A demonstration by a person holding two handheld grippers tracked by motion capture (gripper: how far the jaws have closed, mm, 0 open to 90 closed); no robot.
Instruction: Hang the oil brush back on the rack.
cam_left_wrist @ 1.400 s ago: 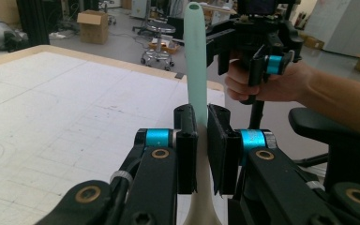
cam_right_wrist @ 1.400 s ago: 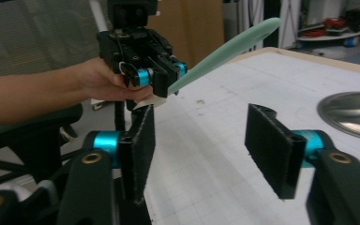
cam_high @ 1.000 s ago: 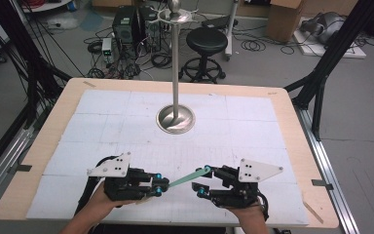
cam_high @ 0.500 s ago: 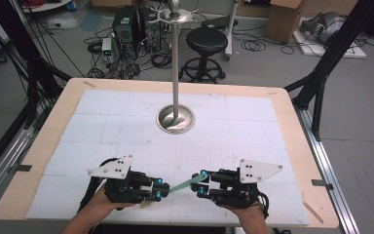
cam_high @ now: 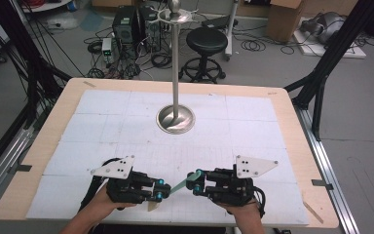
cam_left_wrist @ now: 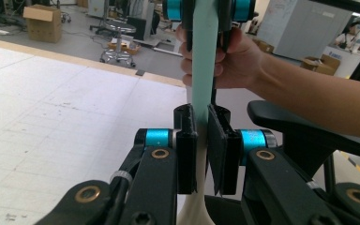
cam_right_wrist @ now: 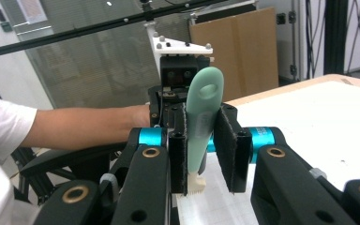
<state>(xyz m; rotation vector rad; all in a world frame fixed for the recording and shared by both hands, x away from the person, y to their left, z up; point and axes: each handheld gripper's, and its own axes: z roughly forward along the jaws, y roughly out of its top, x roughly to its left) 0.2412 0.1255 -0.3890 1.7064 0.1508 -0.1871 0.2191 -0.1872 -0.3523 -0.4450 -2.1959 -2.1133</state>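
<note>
Gripping one end of a pale green spatula [cam_high: 177,185], the left gripper [cam_high: 159,189] is sitting at the lower left of centre in the high view, low over the white table cover [cam_high: 102,126]. In the left gripper view its jaws are pressing tight on the green handle, with a cream-coloured part of the tool [cam_left_wrist: 193,206] running down below them.

Moving right, the spatula is bridging the short gap between the two tools, tilting slightly upward to the right and hanging above the table. Farther up the frame, at centre, a metal stand [cam_high: 175,118] is rising from its round base, well apart from both hands.

At the lower right of centre, the right gripper [cam_high: 193,180] is meeting the other end. In the right gripper view [cam_right_wrist: 208,154] the rounded end with its hanging hole [cam_right_wrist: 206,89] is lying against one jaw while the other is standing off with a visible gap, so this gripper is looking released rather than clamped.

The tool is probably light, with a fairly stiff handle and a softer, bendy blade. Holding the flat handle faces mid-length is likely the safest, since the smooth surface may be slipping under a loose pinch.
</note>
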